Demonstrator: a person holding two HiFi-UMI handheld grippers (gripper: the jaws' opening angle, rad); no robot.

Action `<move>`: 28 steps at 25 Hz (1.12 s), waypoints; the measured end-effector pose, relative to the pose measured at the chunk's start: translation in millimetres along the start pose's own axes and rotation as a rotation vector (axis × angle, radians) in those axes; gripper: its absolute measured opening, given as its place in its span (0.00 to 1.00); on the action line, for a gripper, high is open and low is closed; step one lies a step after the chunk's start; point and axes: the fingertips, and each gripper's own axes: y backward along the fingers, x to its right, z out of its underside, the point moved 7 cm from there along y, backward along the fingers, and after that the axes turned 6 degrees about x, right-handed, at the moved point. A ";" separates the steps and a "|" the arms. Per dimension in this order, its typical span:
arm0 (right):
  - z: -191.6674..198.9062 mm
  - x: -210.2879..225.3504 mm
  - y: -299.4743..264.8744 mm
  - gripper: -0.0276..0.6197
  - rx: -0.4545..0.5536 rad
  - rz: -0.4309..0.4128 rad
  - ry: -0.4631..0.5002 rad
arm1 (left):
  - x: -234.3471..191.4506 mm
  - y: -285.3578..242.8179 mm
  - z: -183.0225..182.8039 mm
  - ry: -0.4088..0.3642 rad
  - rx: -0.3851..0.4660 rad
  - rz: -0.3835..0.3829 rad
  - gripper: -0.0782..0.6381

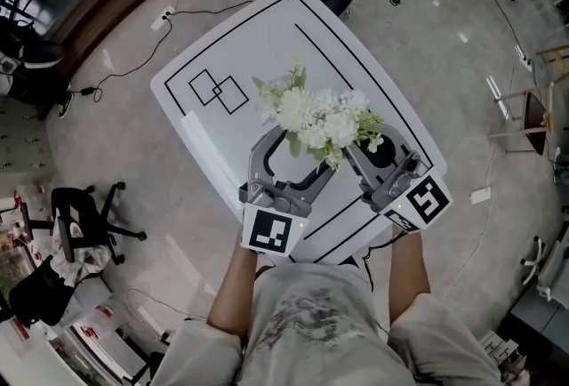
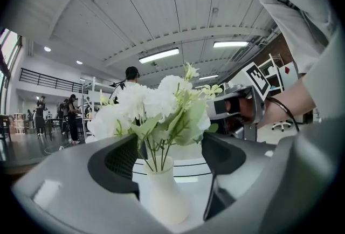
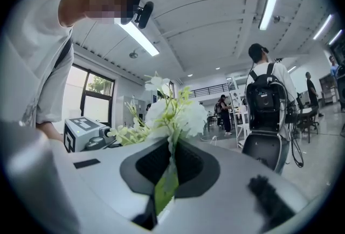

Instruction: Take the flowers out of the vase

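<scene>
The flowers (image 1: 316, 119) are a bunch of white blooms with pale green leaves and thin green stems, and they look artificial and light. Their stems sit in a small white vase (image 2: 161, 195) with a narrow neck and a rounder body, so nothing has been lifted out yet. The vase stands near the middle of a white table (image 1: 258, 46) marked with black lines, and from above the blooms hide it. The right gripper (image 3: 168, 165), at about 4 o'clock from the bunch, has its jaws pressed together on a green leaf or stem just under the blooms. The left gripper (image 2: 172, 155), at about 7 o'clock, has its jaws spread to either side of the vase neck; one pad is close against it, the other stands apart, so it is not yet gripping. The step in hand seems to be bracing the vase before the pull. Next, the left jaws would need to close on the vase and hold it down while the right gripper draws the bunch straight up toward 12 o'clock, clear of the neck.
</scene>
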 end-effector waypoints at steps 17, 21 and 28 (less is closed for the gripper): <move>-36.1 -23.4 7.8 0.09 0.071 0.003 0.042 | 5.0 26.4 -37.5 -0.040 0.060 -0.012 0.49; -44.0 -29.0 8.5 0.09 0.094 -0.001 0.051 | 4.2 33.0 -45.2 -0.048 0.075 -0.019 0.46; -55.1 -44.3 13.0 0.09 0.123 -0.003 0.069 | 6.3 47.9 -57.5 -0.066 0.097 -0.038 0.40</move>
